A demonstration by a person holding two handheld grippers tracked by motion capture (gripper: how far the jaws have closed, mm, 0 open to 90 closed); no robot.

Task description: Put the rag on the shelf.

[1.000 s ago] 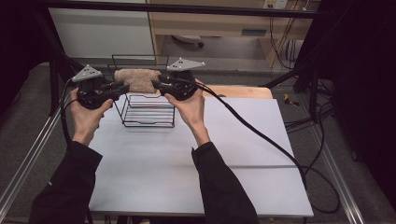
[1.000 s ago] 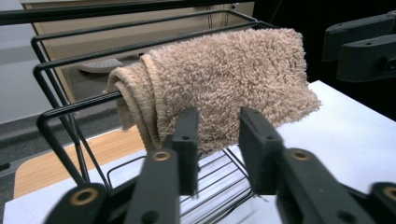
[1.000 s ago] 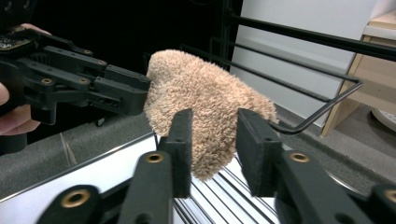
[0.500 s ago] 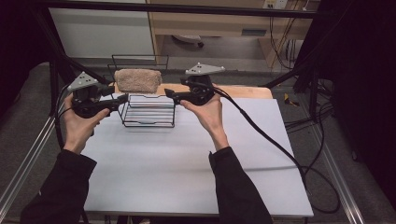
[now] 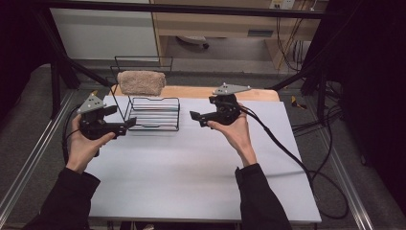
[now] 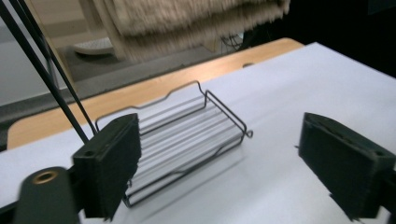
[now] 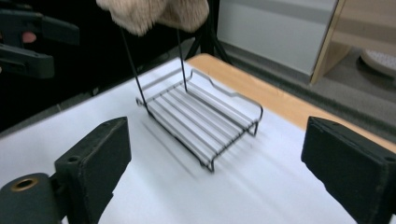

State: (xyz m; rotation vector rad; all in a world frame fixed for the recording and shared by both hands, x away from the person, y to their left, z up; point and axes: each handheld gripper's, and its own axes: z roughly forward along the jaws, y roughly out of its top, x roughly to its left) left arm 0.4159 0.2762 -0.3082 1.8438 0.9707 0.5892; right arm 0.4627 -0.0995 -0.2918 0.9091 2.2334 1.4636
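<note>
On the white table (image 5: 191,182), toward its far left part, stands a black wire rack (image 5: 148,103), the landmark for all that follows; its slatted lower shelf (image 6: 187,133) lies flat on the tabletop, and thin upright rods rise from the shelf's far side to a top rail; over that rail hangs a folded beige towel (image 5: 141,81), well above the shelf and clear of both grippers; the towel's shaggy lower edge shows at the top of the left gripper view (image 6: 196,18) and of the right gripper view (image 7: 154,14). Left of the rack, just beside its near left corner, the left gripper (image 5: 125,125) is held in the person's left hand (image 5: 84,146), jaws spread wide and empty, pointing toward the shelf; right of the rack, apart from it, the right gripper (image 5: 194,117) sits in the right hand (image 5: 237,132), jaws likewise wide apart with nothing between them; a black cable (image 5: 297,163) trails from this gripper across the table away from the rack.
</note>
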